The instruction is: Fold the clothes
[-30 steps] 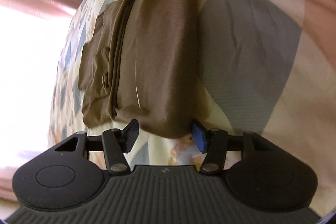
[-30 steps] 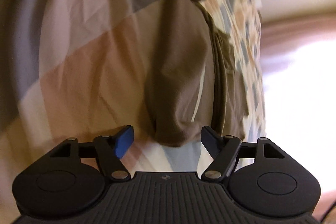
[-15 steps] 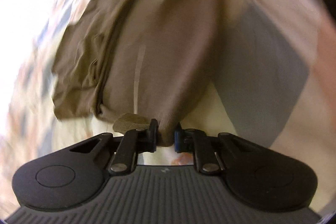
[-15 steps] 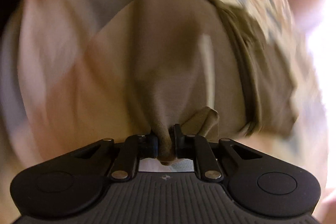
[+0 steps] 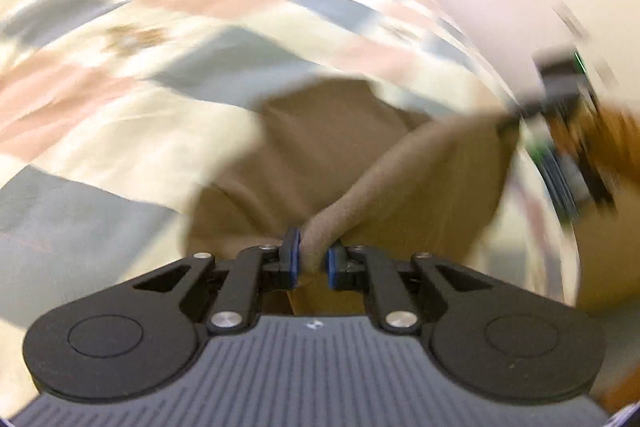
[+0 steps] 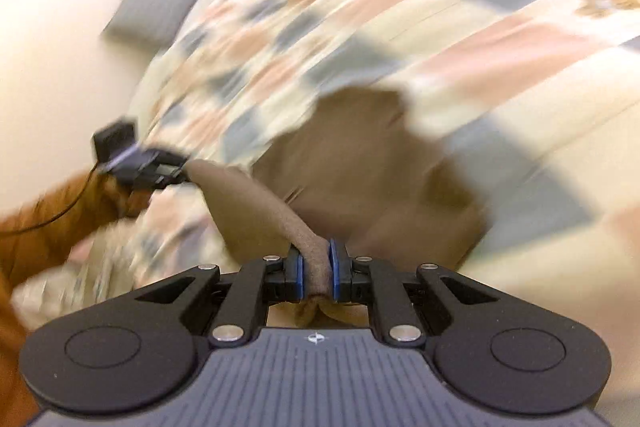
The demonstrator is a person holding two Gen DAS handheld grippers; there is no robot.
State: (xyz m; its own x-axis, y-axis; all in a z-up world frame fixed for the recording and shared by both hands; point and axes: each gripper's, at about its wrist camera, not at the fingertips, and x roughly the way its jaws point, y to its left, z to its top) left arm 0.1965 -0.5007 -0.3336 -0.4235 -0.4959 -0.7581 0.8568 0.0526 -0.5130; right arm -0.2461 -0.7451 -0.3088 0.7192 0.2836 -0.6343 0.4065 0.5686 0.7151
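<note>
Left wrist view shows us the brown knit garment lying partly on the bed, with one rolled edge of it drawn up tight between our two tools. Our left tongs are clamped on a bunched corner of that cloth, the blue pads pressed against it from both sides. From there the taut edge runs up and to the right, where our right tongs meet its far end; that tool is blurred there, and we can only say the cloth reaches it. Seen from the right wrist, the right tongs are likewise closed on a thick roll of the garment, the fabric filling the gap between the pads. The left tongs appear at the left of this view, touching the other end of the same edge. The rest of the garment sags onto the patchwork bedspread of cream, pink and grey-blue squares. An orange-brown sleeve shows behind the left tool. A grey cushion lies beyond the bed's edge.
</note>
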